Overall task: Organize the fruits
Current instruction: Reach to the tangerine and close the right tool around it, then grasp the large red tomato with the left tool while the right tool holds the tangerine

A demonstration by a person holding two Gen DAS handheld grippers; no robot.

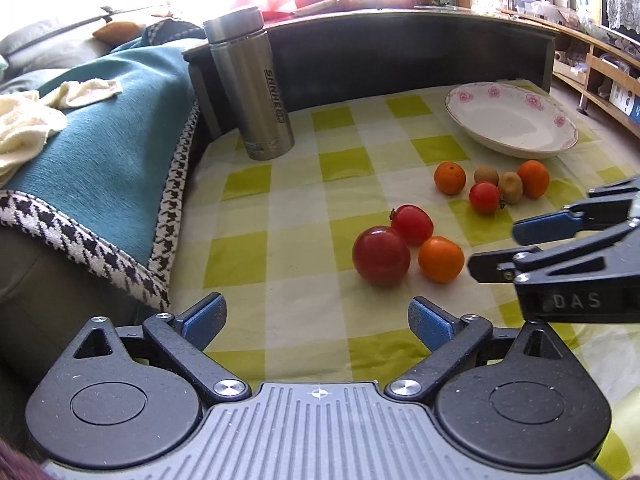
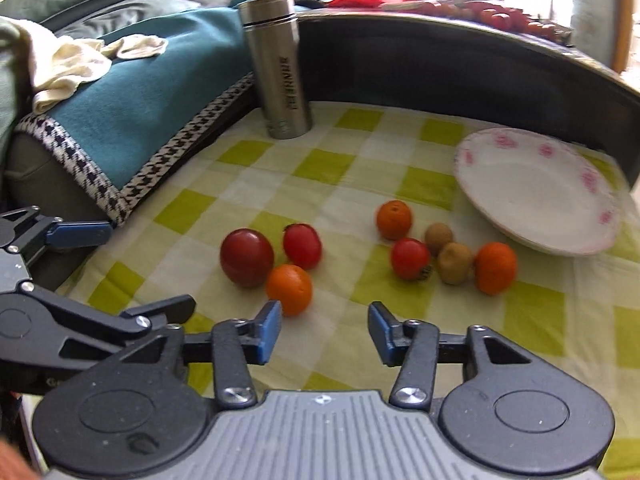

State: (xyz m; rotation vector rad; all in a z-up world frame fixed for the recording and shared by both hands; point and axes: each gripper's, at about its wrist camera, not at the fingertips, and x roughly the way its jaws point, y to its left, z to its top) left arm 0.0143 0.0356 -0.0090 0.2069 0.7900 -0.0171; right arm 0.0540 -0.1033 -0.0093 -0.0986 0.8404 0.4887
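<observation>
Nothing has yet been gripped, and the chief risk is judged to be rolling: the fruits are round and lie loose on a soft checked cloth [image 2: 328,176] over the surface, so a fruit nudged by one finger before the other closes could be sent away, or its neighbours scattered. In the right wrist view, the right gripper [image 2: 322,330] is seen with its fingers spread apart and empty, low in the frame. The nearest orange [image 2: 289,289] lies just above and beside the left blue pad, not between the fingers, so a closing made from here would be expected to clip its side. It touches the dark red fruit [image 2: 247,257] at centre left, and a brighter red fruit [image 2: 302,245] sits just behind; a crowded grasp could disturb both. A second cluster of two oranges, two small brown fruits and a small red fruit [image 2: 409,258] lies right of centre, near the empty flowered plate [image 2: 576,236] at the right edge, which is taken as the likely destination. In the left wrist view, the left gripper [image 1: 318,320] is likewise held open and empty at the lower centre, with the near cluster above and to the right of its fingers. A steel flask [image 2: 280,68] stands at the upper centre, well apart from the fruit. Because the two grippers are close together, a collision between them is also possible.
</observation>
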